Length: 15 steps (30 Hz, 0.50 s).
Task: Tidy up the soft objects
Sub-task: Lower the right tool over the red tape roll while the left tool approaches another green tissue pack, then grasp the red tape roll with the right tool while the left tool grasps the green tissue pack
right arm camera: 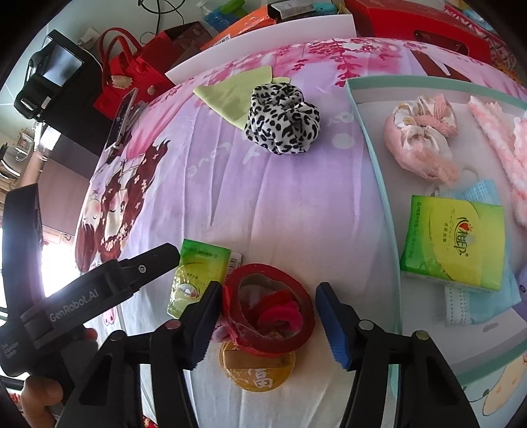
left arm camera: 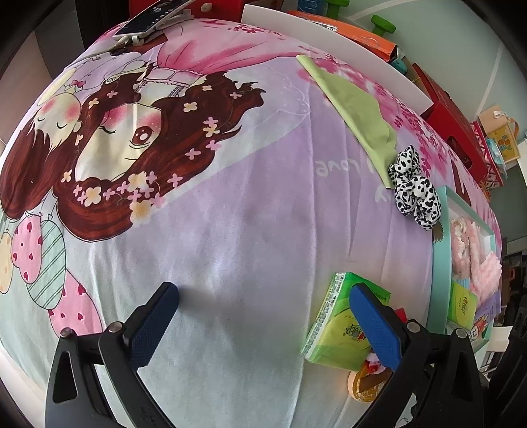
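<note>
A teal-rimmed box (right arm camera: 375,154) at the right holds pink fluffy items (right arm camera: 421,138), a green tissue pack (right arm camera: 453,242) and a blue face mask (right arm camera: 484,194). On the cartoon blanket lie a black-and-white spotted scrunchie (right arm camera: 281,120), a light green cloth (right arm camera: 230,95), a second green tissue pack (right arm camera: 197,273) and a red tape roll (right arm camera: 270,306) with a red-pink hair tie inside. My right gripper (right arm camera: 268,324) is open with its jaws either side of the tape roll. My left gripper (left arm camera: 263,324) is open and empty; its right finger (left arm camera: 375,329) is over the tissue pack (left arm camera: 339,326).
A gold round item (right arm camera: 258,368) lies under the tape roll. A phone (left arm camera: 151,16) on a stand sits at the blanket's far end. A white board (left arm camera: 346,46), red bag (right arm camera: 131,75), red and orange boxes line the far side.
</note>
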{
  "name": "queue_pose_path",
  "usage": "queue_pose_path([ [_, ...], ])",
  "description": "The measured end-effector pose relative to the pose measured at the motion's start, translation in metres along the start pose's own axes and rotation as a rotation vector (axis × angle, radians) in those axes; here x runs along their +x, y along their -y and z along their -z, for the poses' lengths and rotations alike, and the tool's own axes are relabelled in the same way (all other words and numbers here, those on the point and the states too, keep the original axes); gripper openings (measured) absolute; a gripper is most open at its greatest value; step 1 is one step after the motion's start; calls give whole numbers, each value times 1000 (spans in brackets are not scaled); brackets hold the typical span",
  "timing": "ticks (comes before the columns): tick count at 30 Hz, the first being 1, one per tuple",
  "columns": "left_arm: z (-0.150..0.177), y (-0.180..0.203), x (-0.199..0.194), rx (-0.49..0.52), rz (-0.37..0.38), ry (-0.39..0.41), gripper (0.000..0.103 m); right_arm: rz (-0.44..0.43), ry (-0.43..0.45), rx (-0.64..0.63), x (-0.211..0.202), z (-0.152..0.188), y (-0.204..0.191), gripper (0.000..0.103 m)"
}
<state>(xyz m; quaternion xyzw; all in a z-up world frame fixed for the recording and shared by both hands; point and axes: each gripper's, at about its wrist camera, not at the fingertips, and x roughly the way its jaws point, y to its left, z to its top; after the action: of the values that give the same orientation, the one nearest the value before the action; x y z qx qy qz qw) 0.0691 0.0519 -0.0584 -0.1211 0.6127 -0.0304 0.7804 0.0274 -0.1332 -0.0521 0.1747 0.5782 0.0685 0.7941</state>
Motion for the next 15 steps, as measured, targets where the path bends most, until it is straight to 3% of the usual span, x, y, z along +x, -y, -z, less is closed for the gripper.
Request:
queue_pose_path([
  [15, -2, 3, 0, 14, 14, 4, 103, 54, 47, -17, -16, -3, 2, 57],
])
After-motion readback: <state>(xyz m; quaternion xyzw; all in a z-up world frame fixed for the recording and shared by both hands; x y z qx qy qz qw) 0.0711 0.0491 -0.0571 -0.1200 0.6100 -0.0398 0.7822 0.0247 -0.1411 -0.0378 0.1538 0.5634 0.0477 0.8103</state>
